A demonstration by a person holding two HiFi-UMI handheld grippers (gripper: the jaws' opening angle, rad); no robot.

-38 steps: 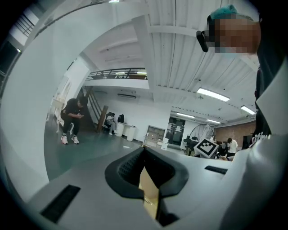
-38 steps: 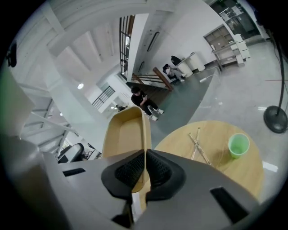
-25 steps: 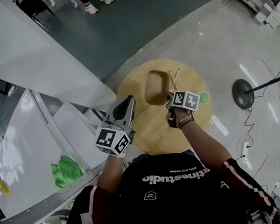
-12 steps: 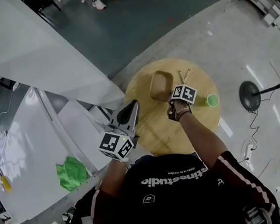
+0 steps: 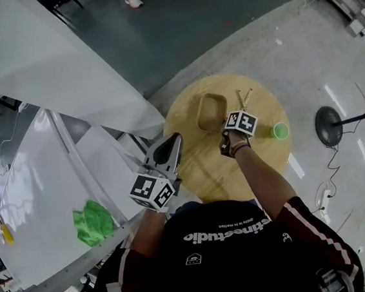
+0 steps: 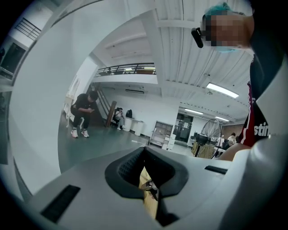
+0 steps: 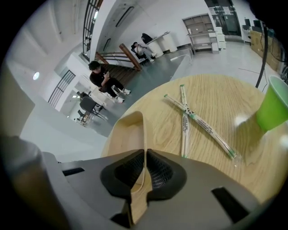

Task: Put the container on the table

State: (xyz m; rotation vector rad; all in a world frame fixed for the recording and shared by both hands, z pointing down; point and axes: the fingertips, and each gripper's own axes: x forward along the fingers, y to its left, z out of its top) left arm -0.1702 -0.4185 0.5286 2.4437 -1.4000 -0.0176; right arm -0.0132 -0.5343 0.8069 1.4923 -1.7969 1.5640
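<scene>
Two units: both hand-held grippers are in view.
Left hand-held gripper: jaws together, empty, held above the counter edge.
Container: tan tray, appears seated on the counter; judged light, thin-walled and slightly flexible; best pinched at the rim wall.
Right hand-held gripper: jaws opening, with the near rim wall between the pads.

A round wooden table stands on a pale, glossy floor. Toward its far side sits a tan container, open side up. Just to the container's right lie two paper-wrapped sticks, crossed over each other. A green cup stands near the table's right edge, apart from both.
</scene>
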